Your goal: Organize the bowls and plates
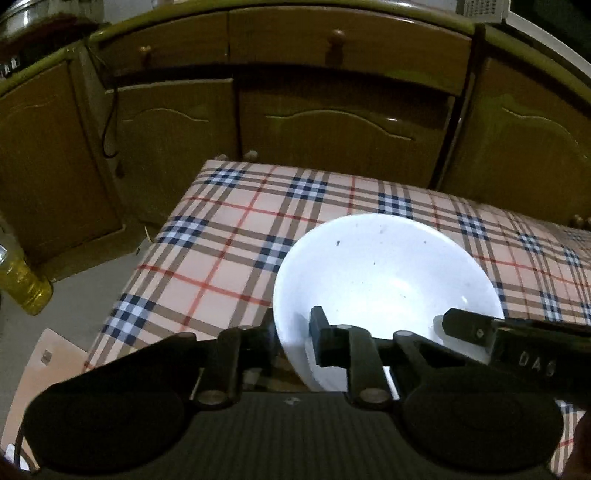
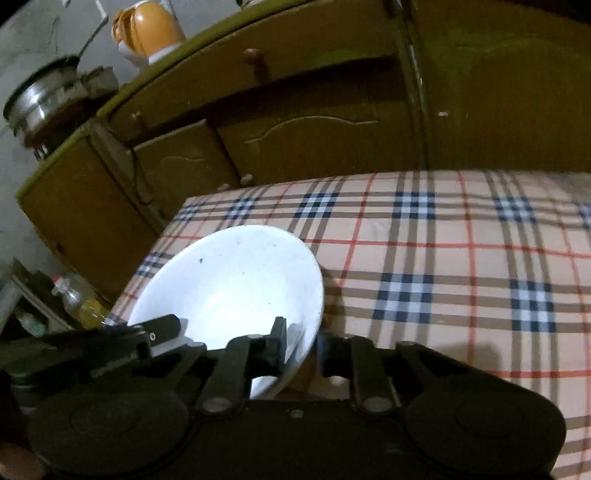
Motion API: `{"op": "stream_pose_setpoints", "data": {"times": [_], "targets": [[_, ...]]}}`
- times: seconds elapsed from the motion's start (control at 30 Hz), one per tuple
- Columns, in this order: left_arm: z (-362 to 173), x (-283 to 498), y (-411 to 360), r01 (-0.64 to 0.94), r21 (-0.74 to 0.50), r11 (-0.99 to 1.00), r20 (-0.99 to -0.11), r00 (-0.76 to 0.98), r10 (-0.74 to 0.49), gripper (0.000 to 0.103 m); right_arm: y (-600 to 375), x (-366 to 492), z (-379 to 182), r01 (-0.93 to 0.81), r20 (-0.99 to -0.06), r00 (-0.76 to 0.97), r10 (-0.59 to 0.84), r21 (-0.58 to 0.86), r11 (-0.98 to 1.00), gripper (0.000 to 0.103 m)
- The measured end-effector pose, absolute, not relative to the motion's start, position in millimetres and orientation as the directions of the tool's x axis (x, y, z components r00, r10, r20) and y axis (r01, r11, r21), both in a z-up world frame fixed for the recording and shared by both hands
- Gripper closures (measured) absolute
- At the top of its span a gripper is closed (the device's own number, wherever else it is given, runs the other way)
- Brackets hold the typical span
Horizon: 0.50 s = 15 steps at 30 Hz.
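A white bowl point(image 1: 384, 266) point(image 2: 229, 273) rests on the plaid tablecloth point(image 1: 221, 236) point(image 2: 443, 258), near the table's front left corner. My left gripper point(image 1: 293, 343) is shut on the bowl's near left rim, one finger inside and one outside. On the opposite rim my right gripper point(image 2: 301, 350) is shut the same way, its left finger inside the bowl. Each gripper also shows in the other's view: the right gripper point(image 1: 476, 332) and the left gripper point(image 2: 155, 332). The bowl holds nothing but a few dark specks.
Brown wooden cabinets point(image 1: 332, 122) point(image 2: 295, 140) stand just behind the table. A yellow oil bottle point(image 1: 26, 284) point(image 2: 90, 308) is on the floor at the left, with cardboard point(image 1: 44, 354) near it. A metal pot point(image 2: 44, 99) and an orange container point(image 2: 147, 29) sit on the counter.
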State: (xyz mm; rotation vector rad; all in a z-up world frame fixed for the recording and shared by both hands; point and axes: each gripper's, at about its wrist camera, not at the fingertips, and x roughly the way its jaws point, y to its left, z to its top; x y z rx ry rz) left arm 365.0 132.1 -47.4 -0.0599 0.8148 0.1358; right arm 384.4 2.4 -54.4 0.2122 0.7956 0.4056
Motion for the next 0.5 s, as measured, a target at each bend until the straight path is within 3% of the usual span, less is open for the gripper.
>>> {"op": "stream_pose_setpoints", "data": {"times": [0.5], "targets": [[33,279,71,-0.119,-0.016,0.993,-0.646,0.759,0.081,0.082,-59,287,32,-0.313,-0.542,0.734,0.410,0.266,0.912,0.082]]}}
